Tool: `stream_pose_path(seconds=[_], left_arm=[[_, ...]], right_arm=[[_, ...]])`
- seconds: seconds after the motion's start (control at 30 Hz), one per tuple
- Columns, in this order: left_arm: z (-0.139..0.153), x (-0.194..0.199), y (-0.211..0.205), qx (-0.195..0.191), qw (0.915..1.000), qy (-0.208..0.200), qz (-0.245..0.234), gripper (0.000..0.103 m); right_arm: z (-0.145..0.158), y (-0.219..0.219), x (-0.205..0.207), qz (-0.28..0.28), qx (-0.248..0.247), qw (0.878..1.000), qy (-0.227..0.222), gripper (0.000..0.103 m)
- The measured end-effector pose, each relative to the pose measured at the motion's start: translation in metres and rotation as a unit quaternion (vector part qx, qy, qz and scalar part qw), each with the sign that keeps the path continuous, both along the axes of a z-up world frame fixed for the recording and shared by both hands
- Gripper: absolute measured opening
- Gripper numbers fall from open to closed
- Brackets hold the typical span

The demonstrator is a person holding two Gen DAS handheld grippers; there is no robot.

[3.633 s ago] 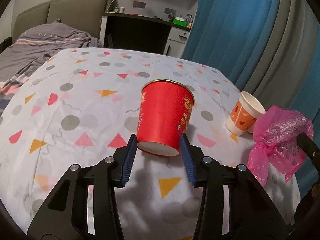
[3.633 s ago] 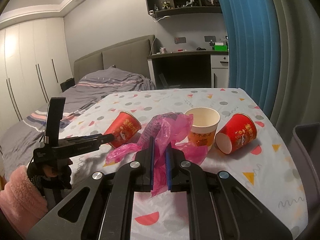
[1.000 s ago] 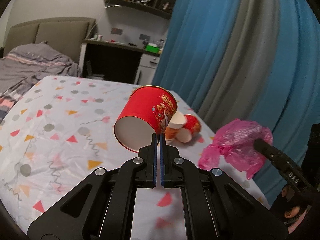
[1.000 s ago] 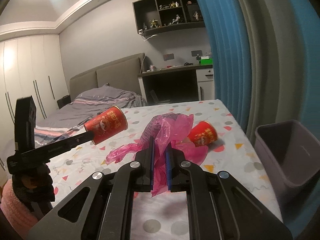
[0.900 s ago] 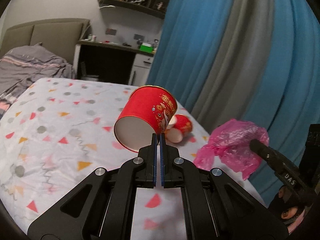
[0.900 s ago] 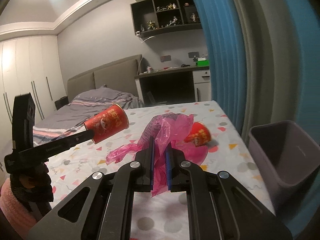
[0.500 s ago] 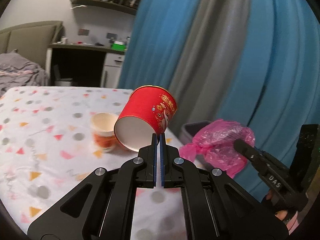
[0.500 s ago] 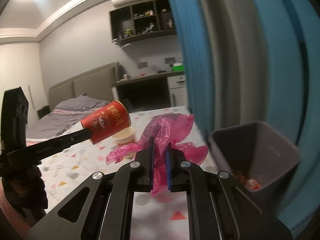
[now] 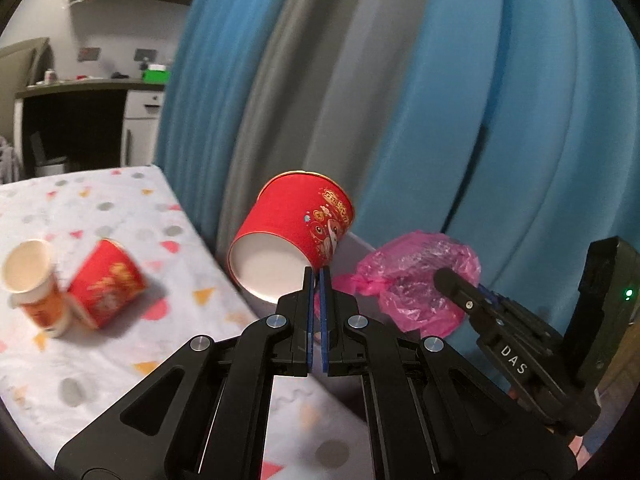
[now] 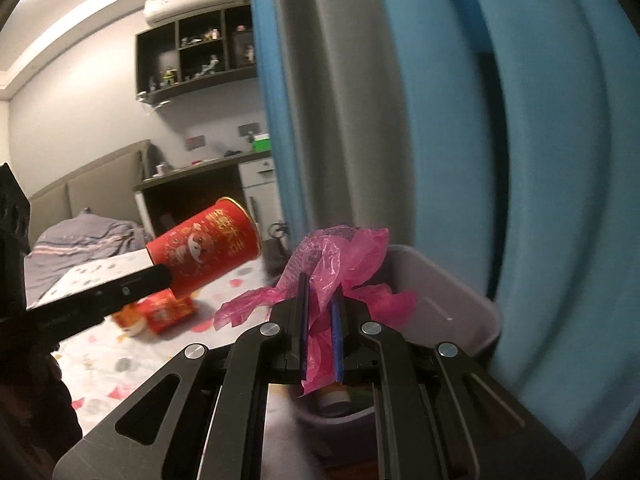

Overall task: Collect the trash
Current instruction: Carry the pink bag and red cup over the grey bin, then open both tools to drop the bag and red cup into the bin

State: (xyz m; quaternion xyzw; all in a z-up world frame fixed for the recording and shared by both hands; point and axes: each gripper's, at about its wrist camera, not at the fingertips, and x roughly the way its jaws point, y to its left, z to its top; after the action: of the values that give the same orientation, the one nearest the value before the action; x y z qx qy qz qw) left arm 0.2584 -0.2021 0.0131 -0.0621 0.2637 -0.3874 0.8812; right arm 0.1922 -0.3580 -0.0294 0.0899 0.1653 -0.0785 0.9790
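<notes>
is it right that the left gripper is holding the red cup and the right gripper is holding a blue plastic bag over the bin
Not quite: the bag is pink, not blue. The right wrist view shows the right gripper shut on the pink plastic bag above the grey bin. The rest holds: the left gripper pinches the red cup.

Black tongs [image 9: 316, 276] with blue pads, silver screws, "DAS" lettering.

Red cup [image 9: 298, 220], pink bag [image 10: 336, 264]
</notes>
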Motion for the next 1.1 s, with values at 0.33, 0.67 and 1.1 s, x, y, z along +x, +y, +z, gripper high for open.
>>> stream_pose_path(seconds=[0.33, 0.67, 1.1], left_arm=[[-0.029, 0.02, -0.051, 0.011, 0.9991, 0.03, -0.027, 0.001], [-0.046, 0.026, -0.067, 0.016, 0.9977, 0.055, -0.035, 0.002], [-0.052, 0.032, -0.054, -0.006, 0.997, 0.074, -0.02, 0.058]], right_arm=[[-0.016, -0.033, 0.009, -0.021, 0.011, 1.0, 0.016, 0.01], [-0.023, -0.04, 0.027, -0.024, 0.017, 0.999, 0.031, 0.01], [-0.033, -0.05, 0.038, -0.027, 0.018, 0.998, 0.047, 0.037]])
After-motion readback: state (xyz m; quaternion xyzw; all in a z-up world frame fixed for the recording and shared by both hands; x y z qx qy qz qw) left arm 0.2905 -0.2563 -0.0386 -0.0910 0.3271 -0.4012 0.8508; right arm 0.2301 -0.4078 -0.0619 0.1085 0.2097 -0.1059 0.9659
